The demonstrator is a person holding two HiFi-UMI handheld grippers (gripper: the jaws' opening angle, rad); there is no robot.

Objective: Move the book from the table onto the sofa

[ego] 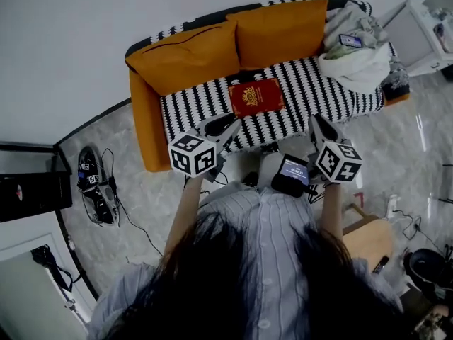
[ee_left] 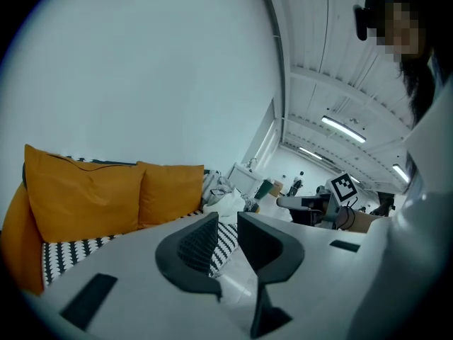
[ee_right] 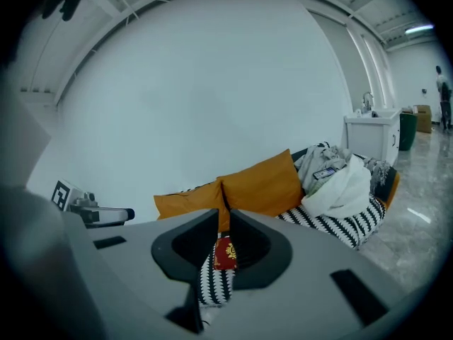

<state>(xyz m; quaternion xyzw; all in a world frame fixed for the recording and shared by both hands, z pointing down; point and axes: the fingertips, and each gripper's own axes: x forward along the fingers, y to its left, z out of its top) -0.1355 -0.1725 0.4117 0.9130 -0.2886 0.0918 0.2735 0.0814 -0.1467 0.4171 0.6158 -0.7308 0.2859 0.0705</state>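
Note:
The red book with a gold emblem lies flat on the black-and-white patterned seat of the sofa, in front of two orange cushions. My left gripper hangs just short of the seat's front edge, to the book's lower left. Its jaws are shut with nothing between them. My right gripper is level with it, to the book's lower right, and is also shut and empty. Through its narrow gap the book shows farther off on the seat.
A heap of clothes and a white bag fills the sofa's right end. Dark shoes and a cable lie on the floor to the left. A light wooden surface stands at my right, and a white cabinet beyond the sofa.

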